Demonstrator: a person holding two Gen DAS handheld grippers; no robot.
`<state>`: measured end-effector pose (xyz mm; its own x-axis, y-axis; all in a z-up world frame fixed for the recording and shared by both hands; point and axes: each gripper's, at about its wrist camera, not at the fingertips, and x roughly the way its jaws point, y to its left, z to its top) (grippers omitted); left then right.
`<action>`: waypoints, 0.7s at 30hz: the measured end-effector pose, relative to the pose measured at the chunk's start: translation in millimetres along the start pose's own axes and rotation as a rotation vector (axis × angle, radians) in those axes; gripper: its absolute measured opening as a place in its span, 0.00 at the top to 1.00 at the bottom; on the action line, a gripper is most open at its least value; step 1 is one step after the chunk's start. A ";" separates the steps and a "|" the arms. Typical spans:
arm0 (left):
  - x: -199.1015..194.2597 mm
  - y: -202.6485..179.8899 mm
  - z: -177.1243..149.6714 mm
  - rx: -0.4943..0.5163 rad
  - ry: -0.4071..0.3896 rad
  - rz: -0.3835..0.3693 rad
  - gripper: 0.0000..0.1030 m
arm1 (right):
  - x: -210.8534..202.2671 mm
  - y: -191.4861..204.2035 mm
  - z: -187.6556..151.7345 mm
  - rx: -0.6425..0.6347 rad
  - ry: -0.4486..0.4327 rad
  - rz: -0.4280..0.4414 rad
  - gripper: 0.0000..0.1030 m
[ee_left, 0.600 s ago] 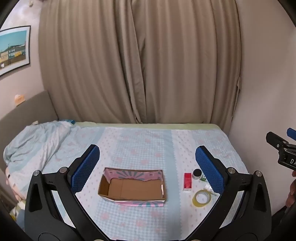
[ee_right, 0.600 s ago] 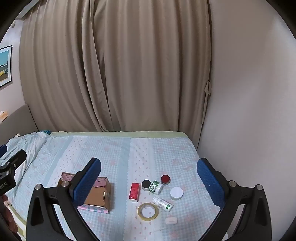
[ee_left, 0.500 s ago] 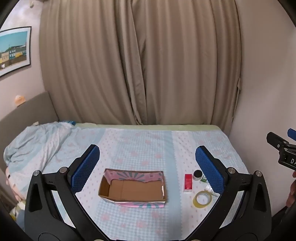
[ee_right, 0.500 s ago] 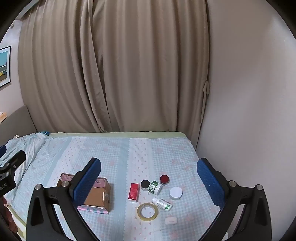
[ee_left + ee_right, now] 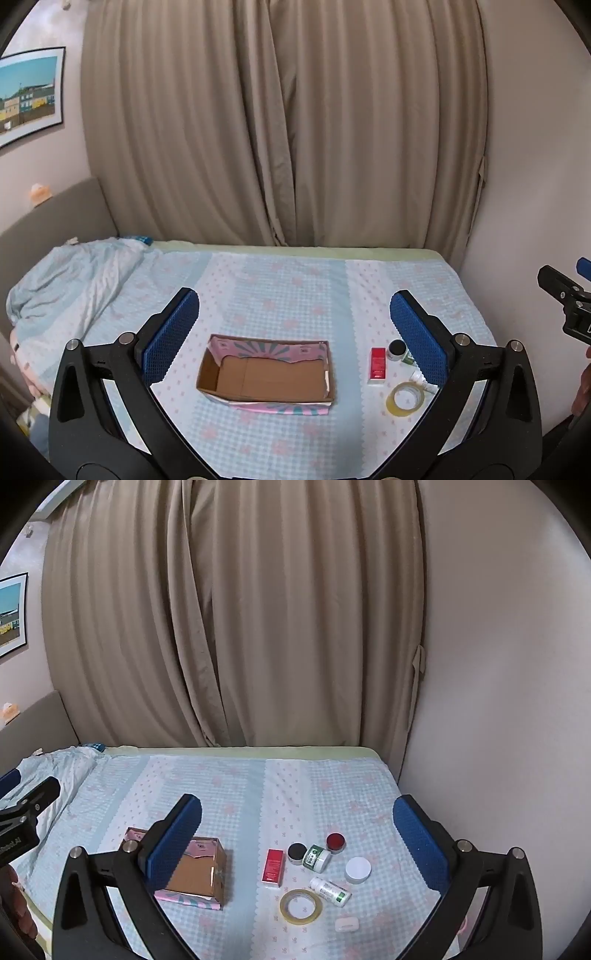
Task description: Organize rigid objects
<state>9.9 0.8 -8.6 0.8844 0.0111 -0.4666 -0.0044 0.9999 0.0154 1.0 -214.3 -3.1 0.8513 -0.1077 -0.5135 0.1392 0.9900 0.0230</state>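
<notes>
Hovering over the bed (image 5: 280, 295), both my jaws stand wide apart and grip nothing. Between my left gripper (image 5: 293, 325) pads lies the cardboard box (image 5: 267, 373), open-topped, brown inside with pink patterned paper outside, and it holds nothing that I can see. From my right gripper (image 5: 295, 830) the same box (image 5: 199, 871) sits under the left pad, partly hidden, so its inside cannot be judged there.

The right view lays out the whole cluster between its jaws: a flat red carton (image 5: 273, 866), a black-lidded jar (image 5: 297, 853), a green-labelled white bottle (image 5: 317, 858) touching that jar, a red-lidded jar (image 5: 336, 842) just beyond, a round white lid (image 5: 357, 869), a second small white bottle (image 5: 330, 890) lying on its side, a ring of yellowish tape (image 5: 300, 906) lying flat, and a small white oblong piece (image 5: 347, 923) nearest me. The left view shows only 4 of these clearly beside its right pad: the carton (image 5: 377, 363), black-lidded jar (image 5: 396, 349), tape (image 5: 405, 398) and a bottle end; the rest is hidden behind the pad.

Soft checked blue bedding with pink flowers carries everything; beige pleated curtains (image 5: 236, 627) hang behind. Each gripper edges into the other's view.
</notes>
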 end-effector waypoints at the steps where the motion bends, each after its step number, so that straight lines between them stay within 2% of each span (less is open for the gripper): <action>1: -0.6 -0.3 -0.4 -0.002 -0.001 0.000 0.00 | 1.6 0.6 -3.0 -0.008 -0.008 0.003 0.00; 21: -3.6 3.2 3.9 -0.019 -0.005 -0.004 0.00 | 9.4 3.9 -3.6 -0.026 -0.001 0.027 0.00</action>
<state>8.5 3.9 -3.4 0.8867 0.0069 -0.4623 -0.0094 1.0000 -0.0033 7.8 -211.1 -10.9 0.8550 -0.0811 -0.5123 0.1032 0.9946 0.0147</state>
